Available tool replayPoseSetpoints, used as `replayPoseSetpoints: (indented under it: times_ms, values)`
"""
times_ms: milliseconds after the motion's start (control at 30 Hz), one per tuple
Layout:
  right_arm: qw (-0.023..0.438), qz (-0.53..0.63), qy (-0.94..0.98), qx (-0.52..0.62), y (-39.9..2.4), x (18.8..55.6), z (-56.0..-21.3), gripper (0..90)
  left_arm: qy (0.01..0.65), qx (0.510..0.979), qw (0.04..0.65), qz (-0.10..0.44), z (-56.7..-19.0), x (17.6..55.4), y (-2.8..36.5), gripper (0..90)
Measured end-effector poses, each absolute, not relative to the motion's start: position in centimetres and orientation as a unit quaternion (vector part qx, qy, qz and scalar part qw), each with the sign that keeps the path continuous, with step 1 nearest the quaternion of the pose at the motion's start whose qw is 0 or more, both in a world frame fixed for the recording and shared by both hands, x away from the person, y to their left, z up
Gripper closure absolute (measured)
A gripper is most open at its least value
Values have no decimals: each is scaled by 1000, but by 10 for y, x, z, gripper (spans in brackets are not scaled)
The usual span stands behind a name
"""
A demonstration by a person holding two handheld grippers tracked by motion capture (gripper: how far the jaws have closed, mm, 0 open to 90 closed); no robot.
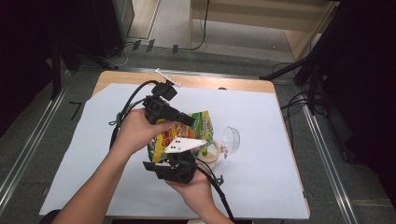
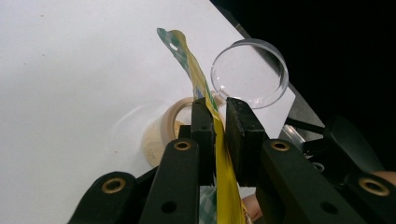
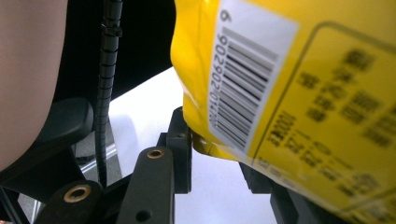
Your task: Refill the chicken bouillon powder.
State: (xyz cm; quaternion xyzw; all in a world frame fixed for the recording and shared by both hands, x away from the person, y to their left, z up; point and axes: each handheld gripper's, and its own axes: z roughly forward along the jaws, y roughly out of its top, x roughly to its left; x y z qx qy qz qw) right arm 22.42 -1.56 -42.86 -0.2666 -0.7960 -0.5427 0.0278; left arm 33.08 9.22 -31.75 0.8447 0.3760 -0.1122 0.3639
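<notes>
A yellow snack bag (image 1: 187,135) was held up over the middle of the bench (image 1: 261,186), pinched from two sides. The left hand-held gripper (image 1: 187,120) had its jaws nearly closed on the bag's flattened top seam; in the left gripper view the thin yellow-and-green edge (image 2: 219,154) ran straight up between the two black pads, which pressed on it. The right hand-held gripper (image 1: 175,161) gripped the bag from below, its jaws set a little wider on the bag's lower corner; in the right gripper view the yellow back panel (image 3: 289,84) with its barcode and printed text hung just above the jaws. What was inside the bag could not be told (it was sealed and opaque).

Just beyond the bag, a tan ring-shaped container (image 1: 214,151) sat on the bench, with a pale, grainy patch (image 2: 152,144) beside it in the left gripper view. Touching or just beside that ring lay a clear round plastic dish (image 1: 230,138), tilted on its edge, with nothing visible in it.

The bench was wooden and mostly covered by a large white sheet (image 1: 93,140). Around it were grey floor (image 1: 28,135), metal rails, dark stands (image 1: 322,51) and loose cables (image 1: 203,28), and a pale wooden unit (image 1: 261,18) at the back.
</notes>
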Motion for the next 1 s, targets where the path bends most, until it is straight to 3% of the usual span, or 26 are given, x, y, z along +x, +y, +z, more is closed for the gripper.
replayPoseSetpoints:
  times_ms: [1000]
  values:
    - [30,-552,-788,-270,-19,226,-428,699,370,855,347,-105,-313,332,84,821]
